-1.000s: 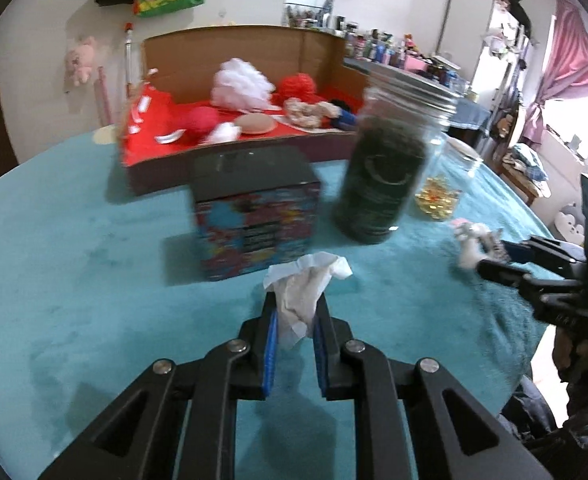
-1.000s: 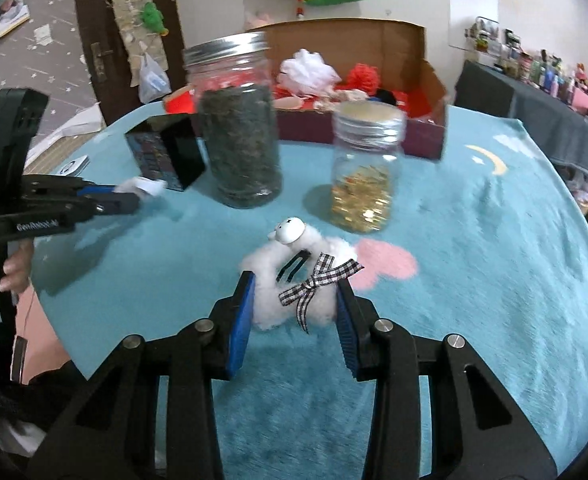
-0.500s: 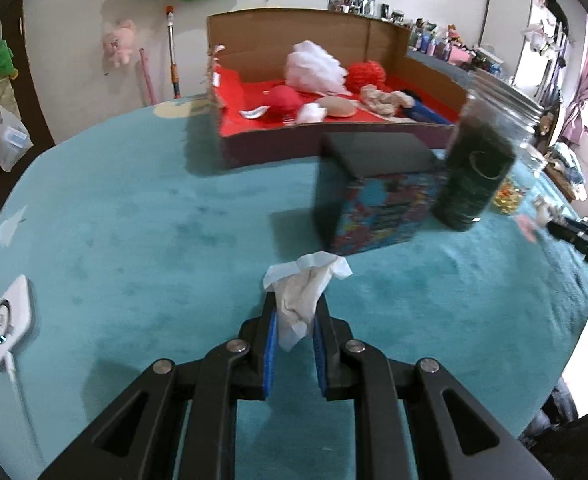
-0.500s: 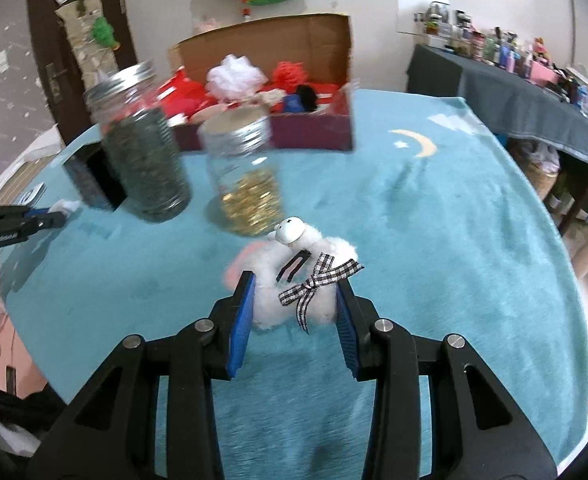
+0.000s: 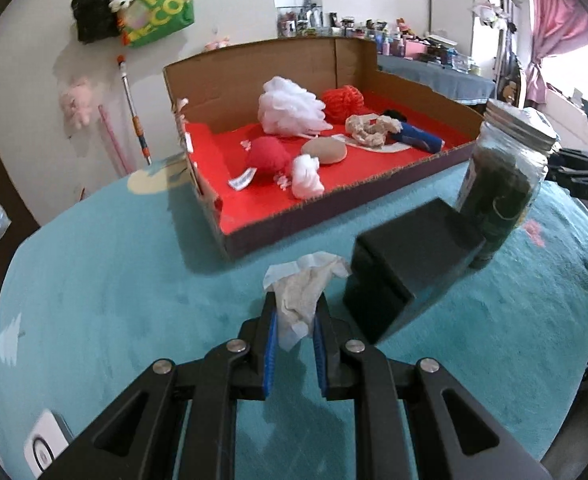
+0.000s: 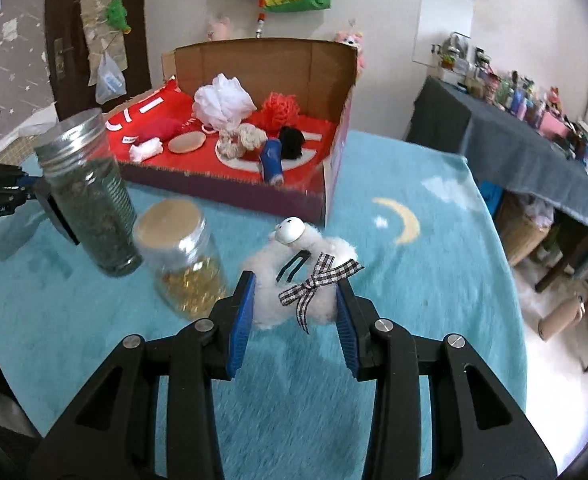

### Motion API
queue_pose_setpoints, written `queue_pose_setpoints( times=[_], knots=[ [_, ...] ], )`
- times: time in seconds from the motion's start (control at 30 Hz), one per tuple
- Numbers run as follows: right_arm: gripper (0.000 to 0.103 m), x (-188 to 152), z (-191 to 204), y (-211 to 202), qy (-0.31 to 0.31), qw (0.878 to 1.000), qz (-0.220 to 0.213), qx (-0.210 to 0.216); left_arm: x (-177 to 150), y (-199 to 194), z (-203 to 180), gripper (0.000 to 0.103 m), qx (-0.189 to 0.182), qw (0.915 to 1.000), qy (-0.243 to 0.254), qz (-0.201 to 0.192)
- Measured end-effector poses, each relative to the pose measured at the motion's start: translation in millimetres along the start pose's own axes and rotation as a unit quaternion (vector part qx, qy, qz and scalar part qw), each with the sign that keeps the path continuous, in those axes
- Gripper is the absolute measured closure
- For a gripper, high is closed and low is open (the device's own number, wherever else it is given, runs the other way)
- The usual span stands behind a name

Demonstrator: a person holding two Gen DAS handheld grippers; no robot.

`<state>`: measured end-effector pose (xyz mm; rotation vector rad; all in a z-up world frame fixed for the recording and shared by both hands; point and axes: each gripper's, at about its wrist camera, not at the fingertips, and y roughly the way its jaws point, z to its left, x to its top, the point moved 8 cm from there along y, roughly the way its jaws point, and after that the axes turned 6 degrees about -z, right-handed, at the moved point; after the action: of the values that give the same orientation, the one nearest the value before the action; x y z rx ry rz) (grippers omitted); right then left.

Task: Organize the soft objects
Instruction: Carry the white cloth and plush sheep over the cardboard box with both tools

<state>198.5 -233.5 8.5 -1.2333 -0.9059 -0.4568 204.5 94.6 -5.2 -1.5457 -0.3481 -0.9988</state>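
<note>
cardboard box (image 5: 294, 216) at table's (image 5: 93, 280) far side, soft items inside; black box (image 5: 406, 264) and two jars (image 6: 93, 200) before it.

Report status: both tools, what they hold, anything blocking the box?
Left tool shut on crumpled tissue. Right tool shut on plush sheep. Cardboard box ahead; black box and jars stand between.

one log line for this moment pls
left tongs: shut on crumpled white tissue | right tongs: shut on fluffy white plush sheep | red-lined cardboard box: ahead
</note>
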Motion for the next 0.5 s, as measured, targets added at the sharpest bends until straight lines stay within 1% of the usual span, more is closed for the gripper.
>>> queue_pose_setpoints(
  times=[0.1,0.17,0.37,0.5],
  knots=[
    [0.067,9,-1,5,-0.011,1.0,-0.002,0.005,8,3,2,0.087,-0.013,0.9999,0.005,-0.004],
    [0.067,14,1,9,-0.019,1.0,-0.003,0.013,13,5,2,0.087,-0.027,0.9996,0.006,-0.007],
    [0.067,26,8,17,-0.047,0.998,-0.003,0.029,27,6,-1,0.087,-0.036,0.9989,0.028,-0.011],
    [0.067,37,10,21,-0.051,0.998,-0.005,0.045,45,5,-6,0.087,-0.043,0.998,0.044,-0.016]
  ],
)
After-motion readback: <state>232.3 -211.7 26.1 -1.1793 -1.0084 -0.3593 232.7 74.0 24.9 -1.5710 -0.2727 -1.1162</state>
